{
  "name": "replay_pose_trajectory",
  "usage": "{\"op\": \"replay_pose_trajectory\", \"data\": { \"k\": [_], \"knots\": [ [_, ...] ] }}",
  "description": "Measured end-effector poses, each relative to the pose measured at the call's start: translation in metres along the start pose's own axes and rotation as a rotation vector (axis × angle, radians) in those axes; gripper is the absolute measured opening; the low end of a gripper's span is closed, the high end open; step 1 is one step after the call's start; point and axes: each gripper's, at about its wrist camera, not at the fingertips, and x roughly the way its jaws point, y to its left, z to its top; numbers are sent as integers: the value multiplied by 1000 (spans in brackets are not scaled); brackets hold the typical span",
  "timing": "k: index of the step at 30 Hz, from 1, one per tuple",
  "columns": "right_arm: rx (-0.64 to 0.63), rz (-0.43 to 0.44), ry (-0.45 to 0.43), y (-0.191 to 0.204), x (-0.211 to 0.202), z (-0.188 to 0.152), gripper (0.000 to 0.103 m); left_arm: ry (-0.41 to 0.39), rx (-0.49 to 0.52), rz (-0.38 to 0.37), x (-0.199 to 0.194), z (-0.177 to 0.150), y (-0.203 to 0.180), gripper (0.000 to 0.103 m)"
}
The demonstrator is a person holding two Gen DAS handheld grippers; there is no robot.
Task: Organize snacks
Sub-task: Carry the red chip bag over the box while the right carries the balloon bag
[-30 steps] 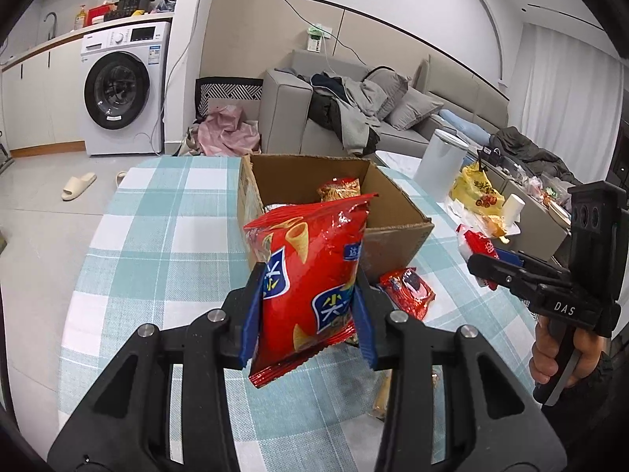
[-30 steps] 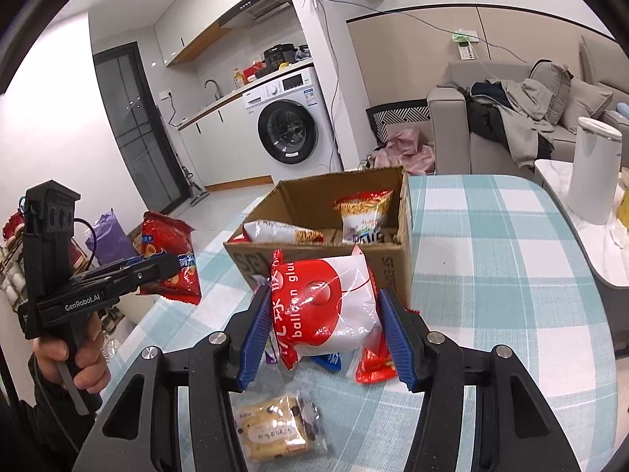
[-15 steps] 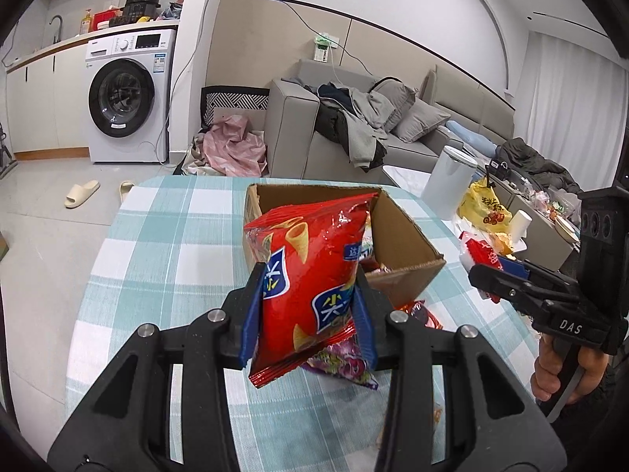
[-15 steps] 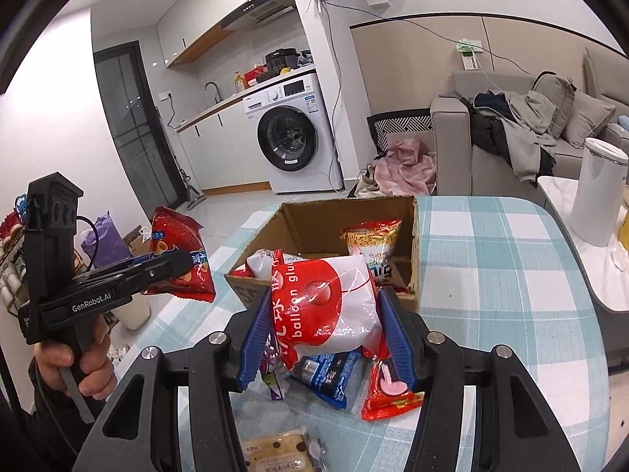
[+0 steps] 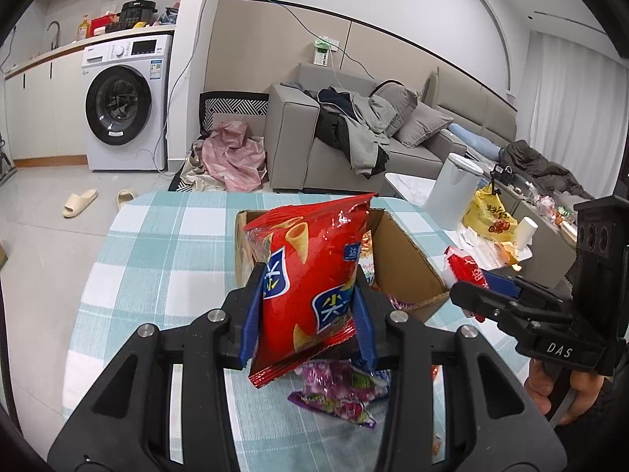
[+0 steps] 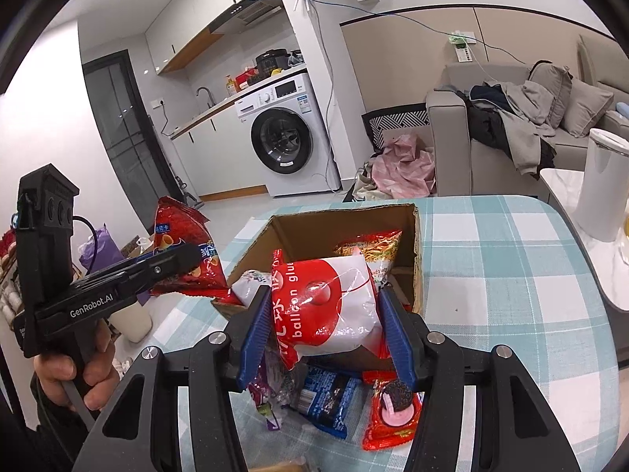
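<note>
Fingers (image 5: 251, 314) of left gripper (image 5: 306, 314) clamped on red chip bag (image 5: 310, 271), right gripper (image 6: 326, 326) on white packet (image 6: 334, 306); cardboard box (image 6: 346, 228) straight ahead of both.

Black left claw (image 5: 306, 314) with blue finger pads (image 5: 251, 316).

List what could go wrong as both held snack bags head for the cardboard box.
1. Both claws approach the same cardboard box together; the left claw and right claw may collide above it.
2. The red chip bag is puffy and pinched only near its lower half, so it might slip or pop.
3. The white balloon bag could land on the noodle packet and tip out.
</note>
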Motion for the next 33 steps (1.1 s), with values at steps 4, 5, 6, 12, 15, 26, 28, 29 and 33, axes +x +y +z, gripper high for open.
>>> {"op": "replay_pose_trajectory", "data": {
  "k": [4,5,6,12,15,26,28,29,33],
  "knots": [
    [36,-1,0,-8,10,4,55,9,11,6,16,5,-4,37],
    [43,-2,0,-11,13,5,55,9,10,9,20,5,-4,37],
    [49,-5,0,-12,15,6,55,10,10,10,23,6,-5,37],
    [52,-11,11,-15,27,9,55,12,6,12,43,10,-4,37],
    [46,-16,21,-14,33,9,55,15,4,11,44,10,-4,37],
    [49,-26,47,-16,56,12,55,27,-9,13,82,2,1,37],
    [54,-29,55,-17,60,12,55,29,-6,13,87,2,1,37],
    [55,-31,59,-18,63,12,55,28,-1,14,90,1,1,37],
    [65,-38,71,-21,69,11,55,37,18,23,98,-2,-2,37]
  ]
}}
